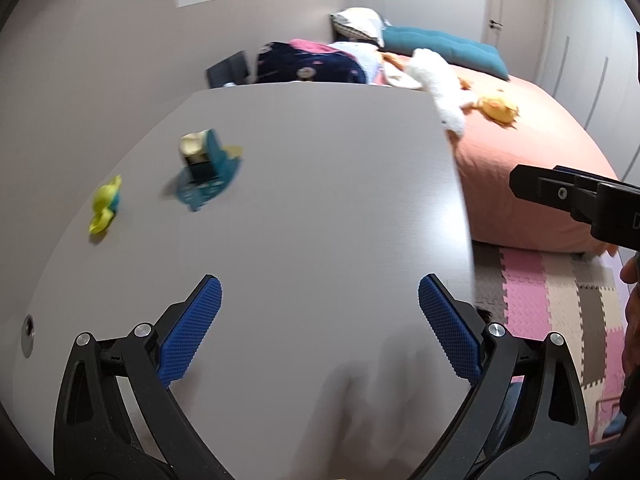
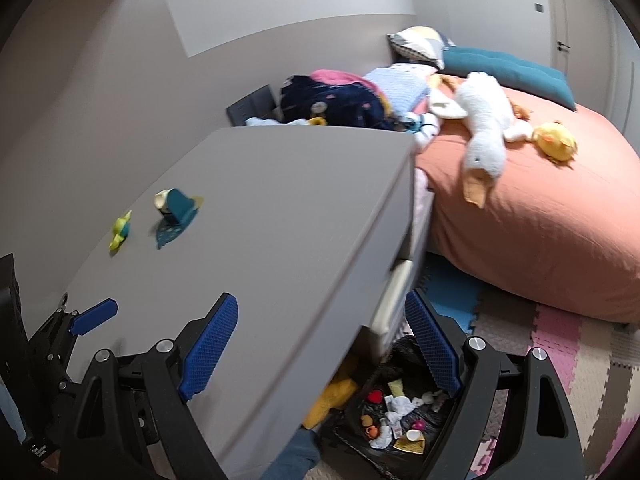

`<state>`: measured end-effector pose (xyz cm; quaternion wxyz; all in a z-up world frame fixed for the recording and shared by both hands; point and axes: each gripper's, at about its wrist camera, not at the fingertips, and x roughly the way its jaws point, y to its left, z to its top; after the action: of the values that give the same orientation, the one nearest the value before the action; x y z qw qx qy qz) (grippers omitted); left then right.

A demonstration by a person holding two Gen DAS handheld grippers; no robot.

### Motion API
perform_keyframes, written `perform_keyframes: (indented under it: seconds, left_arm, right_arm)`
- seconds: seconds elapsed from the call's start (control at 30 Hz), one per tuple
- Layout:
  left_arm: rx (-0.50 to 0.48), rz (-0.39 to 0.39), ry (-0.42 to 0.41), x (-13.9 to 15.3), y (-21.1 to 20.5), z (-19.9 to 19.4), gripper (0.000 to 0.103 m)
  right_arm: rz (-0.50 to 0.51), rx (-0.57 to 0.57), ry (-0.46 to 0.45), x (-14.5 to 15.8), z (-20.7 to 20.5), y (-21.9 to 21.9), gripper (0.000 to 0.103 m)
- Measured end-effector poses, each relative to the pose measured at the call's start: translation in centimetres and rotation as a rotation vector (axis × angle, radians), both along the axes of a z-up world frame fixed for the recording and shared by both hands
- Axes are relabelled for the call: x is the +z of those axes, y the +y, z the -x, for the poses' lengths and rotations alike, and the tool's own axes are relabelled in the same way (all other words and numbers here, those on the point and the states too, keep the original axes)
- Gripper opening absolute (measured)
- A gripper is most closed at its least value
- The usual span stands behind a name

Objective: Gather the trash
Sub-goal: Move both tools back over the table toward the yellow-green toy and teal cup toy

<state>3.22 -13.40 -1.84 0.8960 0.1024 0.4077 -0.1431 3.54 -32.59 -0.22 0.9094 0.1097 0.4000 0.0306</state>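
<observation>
- A small yellow-green toy (image 1: 105, 210) sits far to the left on the grey table (image 1: 320, 184).
- Just to its right stands a teal toy (image 1: 206, 170) with a cream top. The two are close but do not touch.
- The left gripper (image 1: 319, 334) hangs over the near part of the table. Its blue pads (image 1: 192, 332) stand wide apart, and there is nothing between them.
- The rest of the table top is bare and smooth.
- The right gripper (image 2: 322, 350) hangs over the table's right edge. Its blue pads (image 2: 210, 346) are spread wide too, and they hold nothing.
- Below that edge, on the floor, is a black trash bag (image 2: 404, 420). It is open at the top.
- Inside the bag lies the trash (image 2: 396, 416): white crumpled paper, little red and pink bits and a small cup.
- A yellow cloth (image 2: 332, 396) pokes out from under the table, beside the bag.
- The floor (image 2: 568, 364) has soft mats in pink, grey and cream.
- To the right is a bed (image 2: 540, 220) with an orange cover.
- On the bed lie a white goose plush (image 2: 484, 128) and a yellow duck plush (image 2: 556, 140), side by side.
</observation>
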Motion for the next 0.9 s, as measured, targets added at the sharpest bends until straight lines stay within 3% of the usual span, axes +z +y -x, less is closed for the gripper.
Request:
perform_keyframes:
  seconds: [0.43,0.9]
  left_arm:
    - [0.154,0.008,-0.010,-0.1,7.6,-2.3,0.096]
    - [0.266,0.026,-0.013,-0.4,14.0,-5.5,0.096]
  right_arm:
    - [0.006,0.128,0.003,0.0,-4.1,7.5,0.086]
    - [0.001,0.189,0.038,-1.3,-8.5,13.4,0.086]
